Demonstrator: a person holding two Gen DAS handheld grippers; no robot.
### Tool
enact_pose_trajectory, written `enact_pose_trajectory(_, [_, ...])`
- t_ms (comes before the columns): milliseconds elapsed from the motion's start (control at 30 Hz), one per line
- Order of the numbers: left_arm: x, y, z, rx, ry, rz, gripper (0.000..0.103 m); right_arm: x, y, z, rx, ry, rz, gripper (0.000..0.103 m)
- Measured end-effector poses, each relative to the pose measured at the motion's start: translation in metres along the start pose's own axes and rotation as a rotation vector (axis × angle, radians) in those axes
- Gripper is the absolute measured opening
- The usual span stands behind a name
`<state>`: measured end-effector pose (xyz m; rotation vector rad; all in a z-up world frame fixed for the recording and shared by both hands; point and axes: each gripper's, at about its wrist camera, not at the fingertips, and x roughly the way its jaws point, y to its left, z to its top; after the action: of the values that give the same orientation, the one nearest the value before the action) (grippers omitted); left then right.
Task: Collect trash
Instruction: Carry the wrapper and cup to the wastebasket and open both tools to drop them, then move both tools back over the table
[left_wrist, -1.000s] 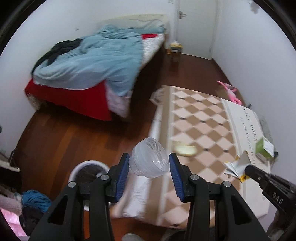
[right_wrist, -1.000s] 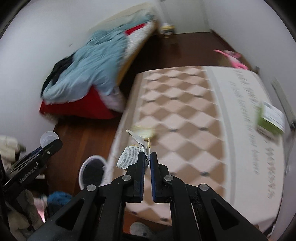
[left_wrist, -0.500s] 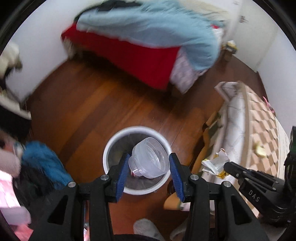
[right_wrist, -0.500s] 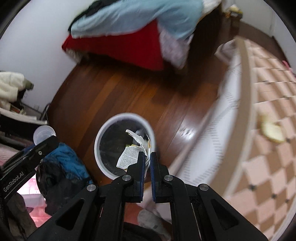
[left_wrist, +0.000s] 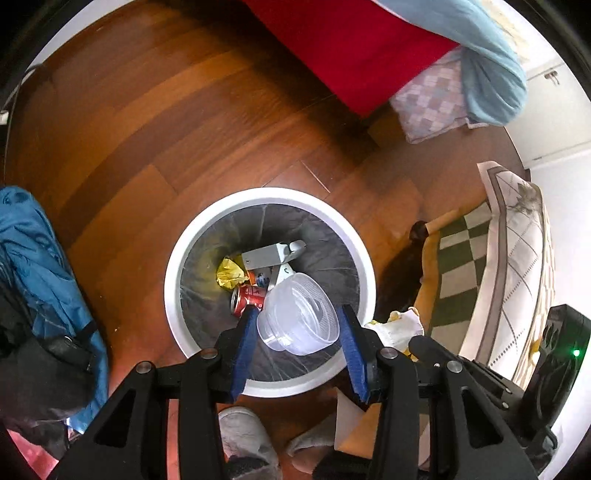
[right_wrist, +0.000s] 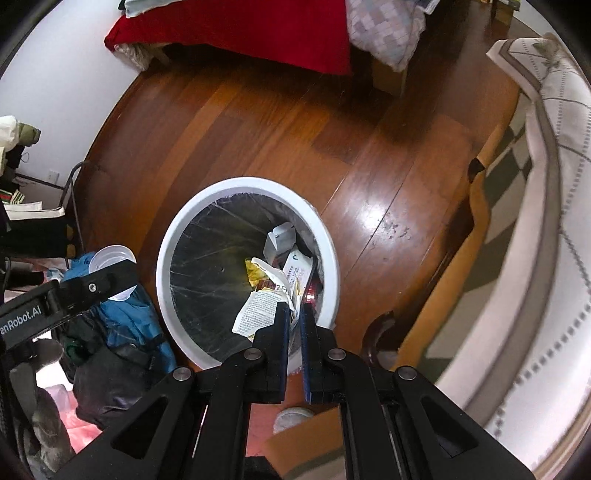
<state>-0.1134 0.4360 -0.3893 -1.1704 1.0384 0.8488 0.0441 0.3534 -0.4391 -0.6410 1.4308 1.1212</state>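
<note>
Our left gripper (left_wrist: 297, 326) has its blue-padded jaws spread wide around a clear plastic cup (left_wrist: 298, 314). The left pad touches the cup's base; on the right we see a narrow gap, so we cannot tell whether the cup is truly clamped. The cup lies on its side, mouth facing us, above the near part of the bin opening.

Our right gripper (right_wrist: 293, 314) has its jaws pressed nearly together on a crumpled printed paper wrapper (right_wrist: 264, 304), which sticks up and to the left from the tips, over the right side of the bin's mouth.

Below both sits a round white waste bin (left_wrist: 192, 236) with a dark liner, standing on a wooden floor (left_wrist: 155, 110). Inside we note a red drink can (left_wrist: 248, 298) on its side, a yellow crumpled wrapper (left_wrist: 229, 274), and a grey carton (left_wrist: 264, 255) leaning near the far wall. The can lies just behind the left pad.

Around the bin:
- Blue and black clothing (left_wrist: 33, 280) is heaped left of it, close to the rim.
- A bed with a red sheet (left_wrist: 351, 48) and light blue blanket (left_wrist: 484, 66) stands well apart, across the floor.
- A low surface with a chequered cover (right_wrist: 535, 236) runs along the right, near the bin.
- A grey slippered foot (left_wrist: 245, 435) shows at the near edge, just beside the bin.

In the right wrist view the left gripper's arm crosses the clothing heap, the cup's rim showing pale above it.
</note>
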Motion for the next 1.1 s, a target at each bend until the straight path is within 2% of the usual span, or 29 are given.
enact_pose_trajectory(67, [-0.002, 0.007, 0.000, -0.006, 0.001, 0.005, 0.054, 0.009, 0.003, 0.005, -0.010, 0.004, 0.004, 0.006])
enact_pose_trajectory(100, [-0.005, 0.010, 0.001, -0.012, -0.008, 0.008, 0.078, 0.012, 0.005, 0.007, -0.021, 0.010, 0.011, 0.006])
enact_pose_trajectory(133, [-0.009, 0.014, 0.000, -0.015, -0.027, 0.025, 0.094, 0.015, 0.009, 0.008, -0.025, 0.013, 0.010, 0.007])
enact_pose_trajectory(167, [-0.013, 0.017, -0.001, -0.014, -0.043, 0.042, 0.096, 0.016, 0.011, 0.010, -0.029, 0.013, 0.009, 0.007])
enact_pose_trajectory(200, [-0.018, 0.021, -0.003, -0.013, -0.054, 0.069, 0.096, 0.017, 0.013, 0.011, -0.036, 0.015, 0.006, 0.015])
enact_pose_trajectory(233, [-0.020, 0.024, -0.004, -0.016, -0.057, 0.087, 0.096, 0.017, 0.016, 0.011, -0.039, 0.019, -0.002, 0.042])
enact_pose_trajectory(267, [-0.026, 0.027, -0.006, -0.014, -0.074, 0.113, 0.096, 0.017, 0.017, 0.010, -0.034, 0.018, -0.001, 0.060])
enact_pose_trajectory(300, [-0.032, 0.029, -0.009, -0.005, -0.098, 0.152, 0.096, 0.016, 0.018, 0.009, -0.030, 0.016, -0.005, 0.093])
enact_pose_trajectory(333, [-0.037, 0.030, -0.011, 0.003, -0.116, 0.180, 0.096, 0.014, 0.021, 0.008, -0.035, 0.015, -0.015, 0.102])
enact_pose_trajectory(567, [-0.075, 0.032, -0.032, 0.069, -0.229, 0.355, 0.096, -0.007, 0.037, -0.007, -0.072, -0.013, -0.089, 0.102])
enact_pose_trajectory(800, [-0.106, 0.024, -0.055, 0.112, -0.288, 0.391, 0.096, -0.045, 0.045, -0.026, -0.071, -0.067, -0.126, 0.102])
enact_pose_trajectory(1100, [-0.147, 0.008, -0.093, 0.156, -0.353, 0.395, 0.096, -0.114, 0.050, -0.064, -0.075, -0.171, -0.141, 0.102])
